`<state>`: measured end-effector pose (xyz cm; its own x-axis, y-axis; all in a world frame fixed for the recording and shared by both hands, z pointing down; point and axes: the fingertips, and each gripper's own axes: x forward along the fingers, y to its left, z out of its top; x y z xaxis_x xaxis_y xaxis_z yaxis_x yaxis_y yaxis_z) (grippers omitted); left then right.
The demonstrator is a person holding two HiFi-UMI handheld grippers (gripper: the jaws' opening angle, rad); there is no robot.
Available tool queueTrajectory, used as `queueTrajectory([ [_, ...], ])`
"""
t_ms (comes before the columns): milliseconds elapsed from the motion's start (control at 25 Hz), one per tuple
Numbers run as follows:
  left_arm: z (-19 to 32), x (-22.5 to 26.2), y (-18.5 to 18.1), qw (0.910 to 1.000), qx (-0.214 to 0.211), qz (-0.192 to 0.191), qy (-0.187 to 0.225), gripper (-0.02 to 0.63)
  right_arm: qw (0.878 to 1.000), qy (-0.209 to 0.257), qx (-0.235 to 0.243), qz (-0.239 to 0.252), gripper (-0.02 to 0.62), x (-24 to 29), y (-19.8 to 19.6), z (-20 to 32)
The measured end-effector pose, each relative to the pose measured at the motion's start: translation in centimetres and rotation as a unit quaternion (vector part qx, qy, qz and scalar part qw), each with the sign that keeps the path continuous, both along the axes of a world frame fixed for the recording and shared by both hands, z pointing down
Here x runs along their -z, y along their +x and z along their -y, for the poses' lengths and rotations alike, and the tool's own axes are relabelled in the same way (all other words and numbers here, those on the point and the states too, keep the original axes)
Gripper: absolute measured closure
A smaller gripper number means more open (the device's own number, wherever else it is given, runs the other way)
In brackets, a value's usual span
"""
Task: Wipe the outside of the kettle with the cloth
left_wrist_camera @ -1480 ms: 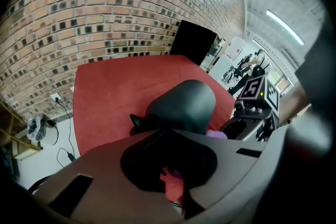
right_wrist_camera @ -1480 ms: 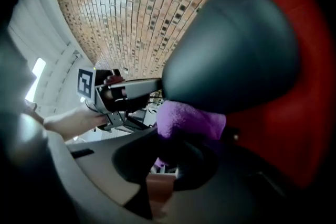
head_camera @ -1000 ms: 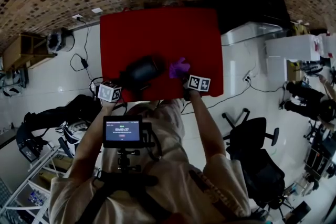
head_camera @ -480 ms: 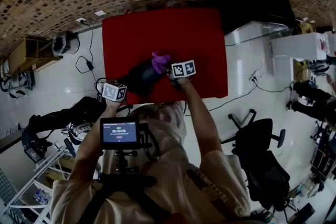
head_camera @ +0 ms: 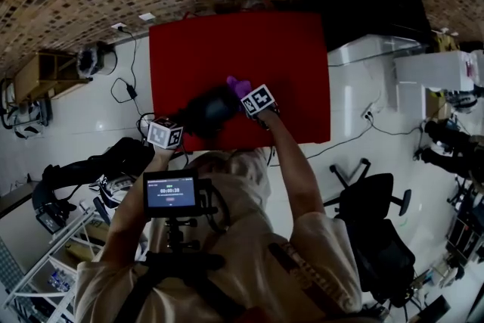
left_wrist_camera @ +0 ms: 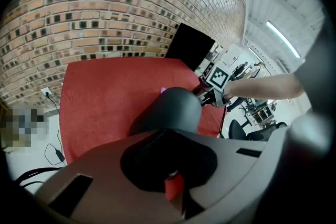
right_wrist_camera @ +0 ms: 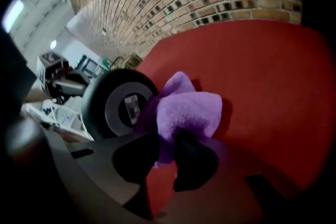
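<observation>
Red worktop (head_camera: 287,49) by brick wall | your left gripper (left_wrist_camera: 167,161) fingers clamped on tipped-over rounded black kettle (head_camera: 208,108) | right gripper (right_wrist_camera: 165,152) fingers pinching fuzzy purple cloth (right_wrist_camera: 186,110), up against kettle

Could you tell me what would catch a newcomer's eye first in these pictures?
The bright red table fills the middle of the head view, before a brick wall. Over it the left gripper holds a black kettle tipped on its side, grey base toward the right gripper. The right gripper pinches a vivid purple cloth right beside that base.
</observation>
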<state>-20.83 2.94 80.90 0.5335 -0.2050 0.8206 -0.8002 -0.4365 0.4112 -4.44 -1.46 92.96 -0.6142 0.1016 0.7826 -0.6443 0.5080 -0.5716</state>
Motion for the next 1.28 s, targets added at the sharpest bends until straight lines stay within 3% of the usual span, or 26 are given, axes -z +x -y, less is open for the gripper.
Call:
queueTrajectory([
  [80, -0.1, 0.3, 0.1, 0.9999, 0.003, -0.01, 0.008, 0.606, 1.0, 0.009, -0.008, -0.001, 0.514, 0.1, 0.9, -0.8],
  [160, -0.7, 1.1, 0.2, 0.9988, 0.019, -0.039, 0.022, 0.606, 0.996, 0.004, -0.079, 0.032, 0.514, 0.8, 2.3, -0.7],
  [240, -1.6, 1.5, -0.3, 0.9953, 0.061, -0.068, 0.034, 0.606, 0.989, 0.001, -0.138, 0.051, 0.514, 1.5, 4.3, -1.1],
  [360, -3.7, 0.8, -2.8, 0.9862, 0.138, -0.085, 0.034, 0.606, 0.981, -0.004, -0.183, 0.062, 0.514, 2.1, 6.5, -2.3],
  [480, -6.8, -1.5, -5.2, 0.9703, 0.216, -0.108, 0.0, 0.606, 0.979, -0.016, -0.192, 0.061, 0.514, 2.2, 7.3, -4.4],
  [600, -9.6, -4.4, -5.8, 0.9414, 0.295, -0.154, -0.053, 0.602, 0.98, -0.022, -0.19, 0.062, 0.514, 2.8, 7.4, -5.9],
  [640, -10.4, -5.4, -5.7, 0.9347, 0.312, -0.157, -0.067, 0.574, 0.979, -0.024, -0.191, 0.064, 0.514, 3.1, 7.3, -6.1],
  [720, -11.6, -7.0, -5.3, 0.929, 0.328, -0.144, -0.091, 0.495, 0.978, -0.027, -0.194, 0.072, 0.514, 3.7, 6.9, -6.5],
  [880, -12.7, -9.4, -3.8, 0.9169, 0.361, -0.12, -0.122, 0.405, 0.979, -0.031, -0.184, 0.081, 0.514, 4.4, 6.4, -7.5],
  [1160, -10.6, -11.2, -2.4, 0.9043, 0.406, -0.079, -0.107, 0.383, 0.983, -0.046, -0.16, 0.077, 0.514, 4.2, 6.8, -9.8],
  [1280, -9.7, -11.8, -2.2, 0.9034, 0.412, -0.061, -0.103, 0.383, 0.983, -0.052, -0.155, 0.081, 0.514, 4.5, 7.1, -10.5],
])
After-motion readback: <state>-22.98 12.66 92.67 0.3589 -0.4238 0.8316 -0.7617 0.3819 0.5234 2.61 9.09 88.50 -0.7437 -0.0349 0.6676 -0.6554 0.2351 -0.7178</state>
